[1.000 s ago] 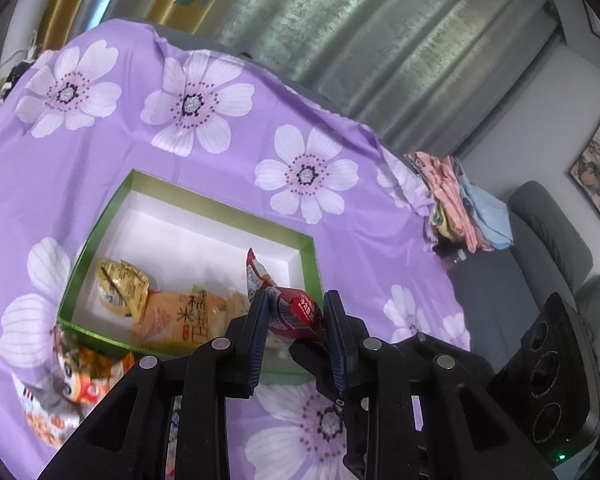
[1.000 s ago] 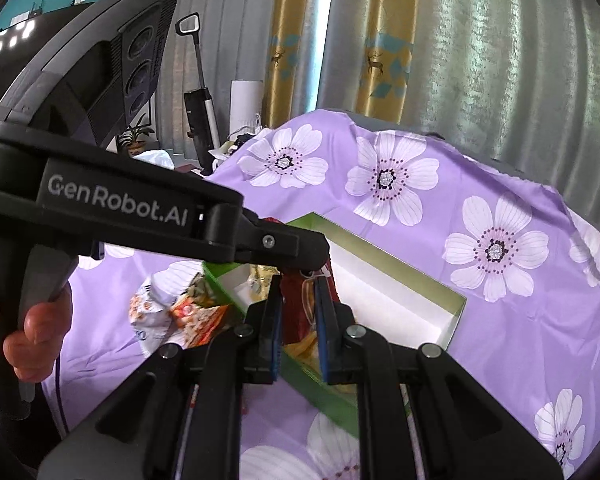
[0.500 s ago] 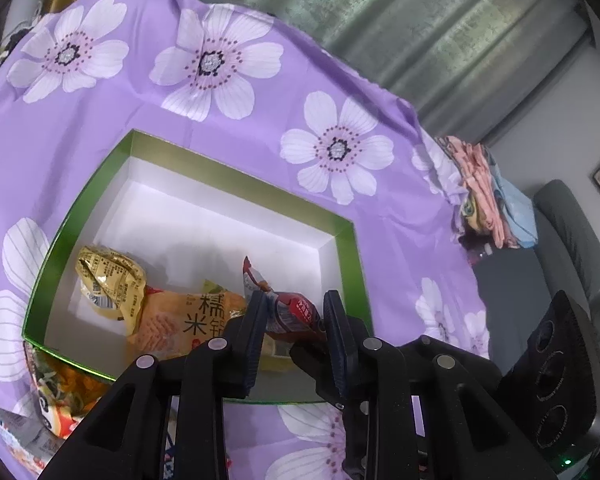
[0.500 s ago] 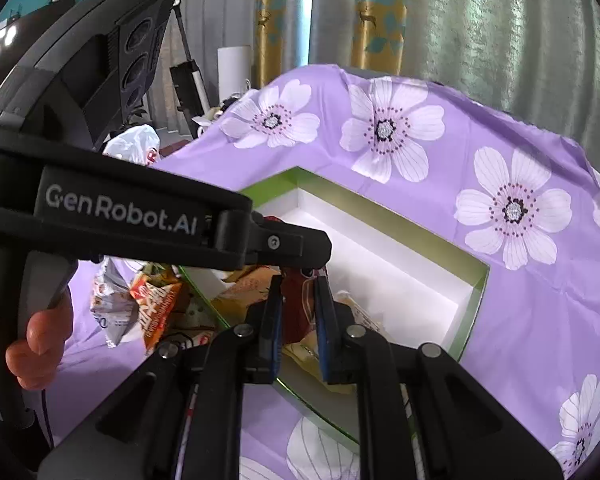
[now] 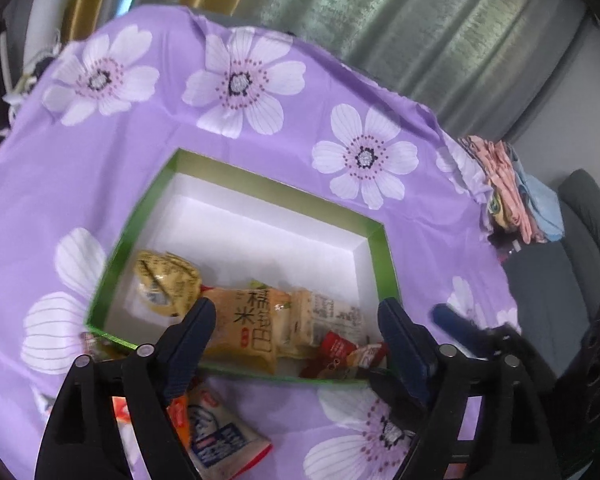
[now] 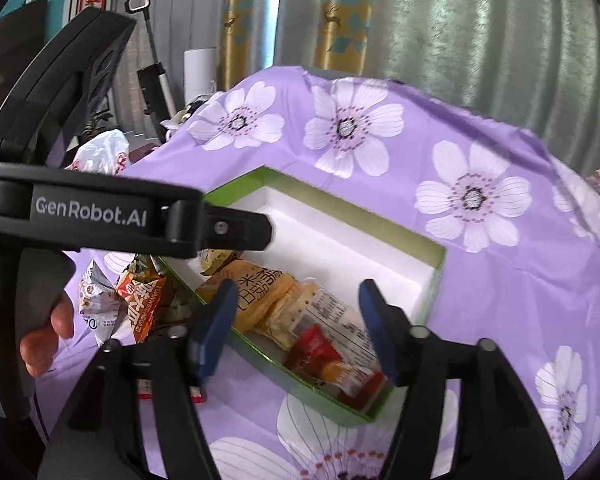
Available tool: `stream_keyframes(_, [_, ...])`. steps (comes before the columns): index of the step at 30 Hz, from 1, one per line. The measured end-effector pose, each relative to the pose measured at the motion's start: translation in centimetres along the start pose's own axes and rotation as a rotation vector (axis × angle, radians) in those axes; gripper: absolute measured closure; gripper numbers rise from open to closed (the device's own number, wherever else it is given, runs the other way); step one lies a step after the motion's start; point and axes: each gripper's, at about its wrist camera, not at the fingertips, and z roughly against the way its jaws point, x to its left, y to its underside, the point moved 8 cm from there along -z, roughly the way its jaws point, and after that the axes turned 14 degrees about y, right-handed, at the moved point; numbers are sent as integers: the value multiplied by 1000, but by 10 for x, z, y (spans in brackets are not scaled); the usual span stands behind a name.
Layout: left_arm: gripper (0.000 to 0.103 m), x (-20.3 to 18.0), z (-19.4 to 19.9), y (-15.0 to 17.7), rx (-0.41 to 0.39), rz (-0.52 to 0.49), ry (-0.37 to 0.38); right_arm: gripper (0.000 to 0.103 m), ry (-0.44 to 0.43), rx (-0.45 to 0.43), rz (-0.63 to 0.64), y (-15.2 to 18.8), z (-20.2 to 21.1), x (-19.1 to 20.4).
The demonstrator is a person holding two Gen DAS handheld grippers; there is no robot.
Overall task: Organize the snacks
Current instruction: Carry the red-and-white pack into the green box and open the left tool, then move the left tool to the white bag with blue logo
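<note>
Both grippers held the red snack packet 0.5 s ago; it now lies free in the box. The left gripper (image 5: 296, 320) has its jaws spread wide with nothing between them. The right gripper (image 6: 296, 304) is equally wide and unloaded.

Near: loose snacks sit on the purple floral tablecloth (image 5: 180, 128) outside the box's near-left corner. There is a blue-and-white packet (image 5: 220, 444) just under the left fingers, and an orange packet (image 6: 140, 300) beside a white one (image 6: 96, 300). A hand (image 6: 44, 340) grips the handle of the left tool, seen from the right wrist camera.

Middle: the red snack packet (image 5: 340, 350) lies in the near right corner of the green box (image 5: 384, 256), against the near wall. It touches a pale printed packet (image 5: 328, 316). Left of that is an orange packet with Chinese characters (image 5: 248, 328), then a crumpled yellow packet (image 5: 166, 280). The packets crowd the near half of the box; the white floor shows behind them.

Far: folded clothes (image 5: 512, 196) are at the table's far right edge, possibly on a sofa arm; the view is too warped to say. Curtains (image 6: 460, 32) hang behind.
</note>
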Motion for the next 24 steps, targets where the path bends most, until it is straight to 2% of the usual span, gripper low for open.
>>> stream_keyframes(3, [8,-4,16,4,-21,-28,-26,24,31,-19,-16,-2,19,-4])
stream_keyframes(7, [8,-11,36,14,-37,-53,-43,18,79,-52,-9,-5,40,-9])
stream_keyframes(14, [4,-21,56,27,-42,-65,-43,12,98,-93,-8,-5,72,-13])
stream_keyframes(24, [4,-27,76,46,-41,-68,-48,10,111,-104,-3,0,95,-13])
